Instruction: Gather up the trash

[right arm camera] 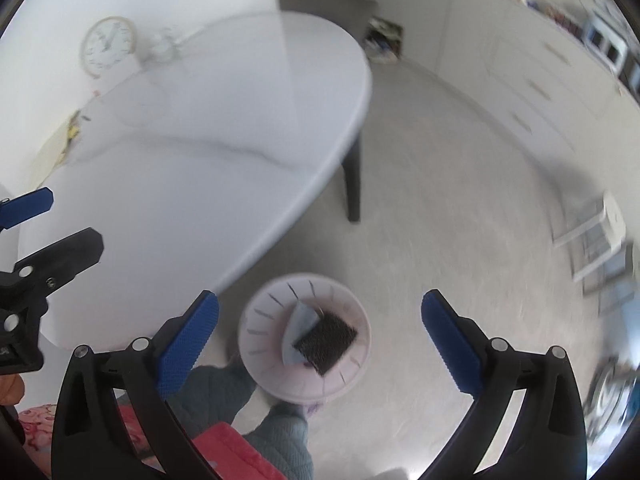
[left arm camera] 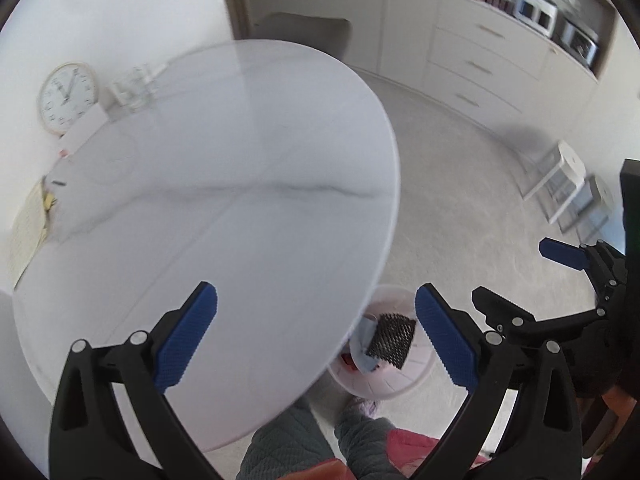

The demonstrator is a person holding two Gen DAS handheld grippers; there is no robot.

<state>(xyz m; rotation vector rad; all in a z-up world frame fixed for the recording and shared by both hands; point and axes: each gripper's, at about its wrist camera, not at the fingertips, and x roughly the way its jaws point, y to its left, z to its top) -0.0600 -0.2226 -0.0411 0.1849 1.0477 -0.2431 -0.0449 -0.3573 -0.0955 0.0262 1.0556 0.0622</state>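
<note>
Black table leg [right arm camera: 353, 184] (right wrist view only).

Table edge [right arm camera: 352, 120] beside bin [right arm camera: 256, 344] – open floor [right arm camera: 460, 220]

A pale round plastic waste bin [right arm camera: 304, 336] is standing on the grey carpeted floor [right arm camera: 440, 220], just beside the round white marble-topped table [right arm camera: 200, 152] (partly under its rim). A black mesh piece [right arm camera: 326, 338] is lying in it, over a blue paper scrap [right arm camera: 300, 320].
</note>
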